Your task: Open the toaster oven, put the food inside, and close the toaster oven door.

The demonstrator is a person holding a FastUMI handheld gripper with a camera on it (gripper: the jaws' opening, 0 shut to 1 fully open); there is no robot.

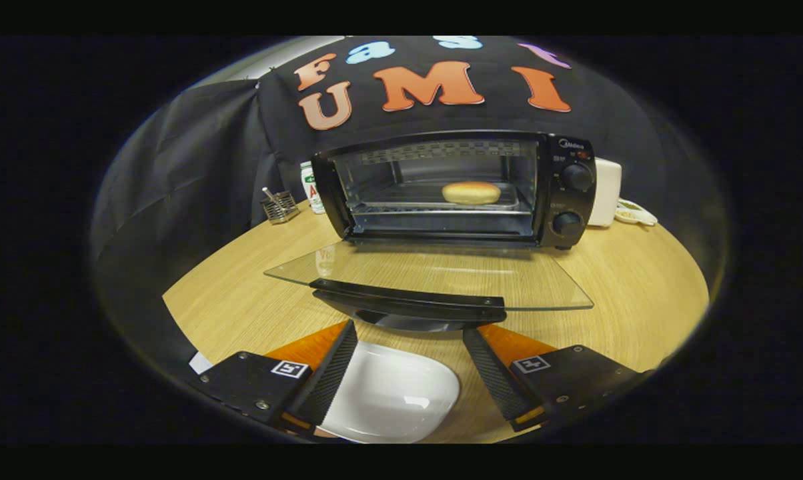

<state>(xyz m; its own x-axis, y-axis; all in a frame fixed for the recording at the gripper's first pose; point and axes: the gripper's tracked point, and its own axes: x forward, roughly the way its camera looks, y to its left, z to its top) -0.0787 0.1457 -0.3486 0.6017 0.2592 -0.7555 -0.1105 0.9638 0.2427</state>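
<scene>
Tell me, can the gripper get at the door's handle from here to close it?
Probably yes. The gripper is open, and the handle of the lowered glass door lies just ahead of the fingers with nothing between; the white dish sits lower, between them.

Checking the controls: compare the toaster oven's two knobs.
The upper knob sits beside the oven's top half; the lower knob sits near its base and looks slightly smaller. Both are round, dark, on the toaster oven panel. The gripper is open, holding nothing.

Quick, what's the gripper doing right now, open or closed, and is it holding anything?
Gripper: open and holding nothing, fingers spread just short of the open toaster oven door's handle, with the white dish lying between them.
</scene>
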